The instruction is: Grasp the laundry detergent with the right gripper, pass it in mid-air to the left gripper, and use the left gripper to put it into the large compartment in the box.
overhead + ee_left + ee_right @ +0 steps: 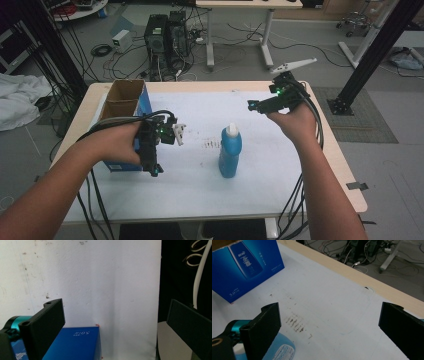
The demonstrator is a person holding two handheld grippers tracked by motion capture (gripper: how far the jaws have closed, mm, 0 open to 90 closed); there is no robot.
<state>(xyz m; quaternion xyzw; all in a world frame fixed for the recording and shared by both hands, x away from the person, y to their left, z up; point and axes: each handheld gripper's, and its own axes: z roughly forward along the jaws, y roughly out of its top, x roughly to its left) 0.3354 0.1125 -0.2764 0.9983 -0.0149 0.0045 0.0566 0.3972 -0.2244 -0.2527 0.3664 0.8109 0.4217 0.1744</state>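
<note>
Bare forearms, no sleeves. Both grippers, left gripper (156, 145) and right gripper (272, 102), are black with green lights and trailing cables. Grey three-cornered plate (295, 65) tops the right one.

**Where things sit on my table**

The bottle (230, 152) stands upright on the sheet (200, 190) near the table's (345, 175) middle. The box (125, 107) stands at the left edge of the sheet, well apart from the bottle. My left gripper (156, 167) hangs just beside the box, at its near right corner. My right gripper (255, 106) is above the sheet, behind and right of the bottle. Computer towers (165, 37) stand on the floor beyond the table's far edge.
</note>
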